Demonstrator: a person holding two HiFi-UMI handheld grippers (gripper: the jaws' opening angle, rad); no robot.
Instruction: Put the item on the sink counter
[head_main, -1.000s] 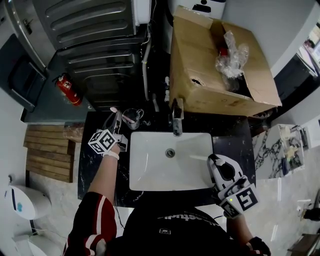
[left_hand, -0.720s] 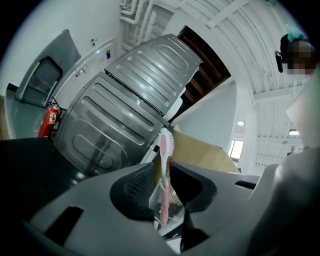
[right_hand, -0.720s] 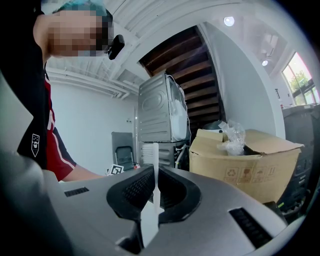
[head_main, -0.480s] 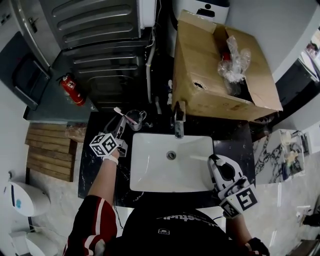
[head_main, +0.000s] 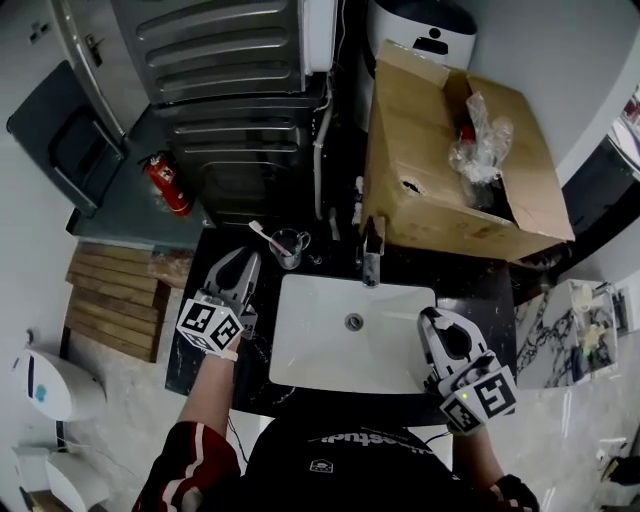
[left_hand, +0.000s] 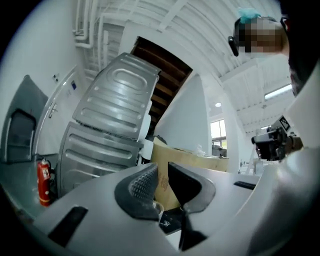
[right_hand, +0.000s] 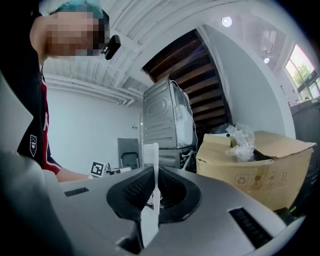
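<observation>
Holding toothbrush (right_hand: 150, 156) upright, bristles up, right tool (right_hand: 155, 175)

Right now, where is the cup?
In the head view, the cup stands on the black counter at the sink's back left corner, just left of the tap, with a toothbrush in it.

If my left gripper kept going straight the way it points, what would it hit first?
Probably the glass cup just ahead of the left gripper, whose jaws have just been closing on nothing. If it clears that, the cardboard box behind; depth is unclear.
</observation>
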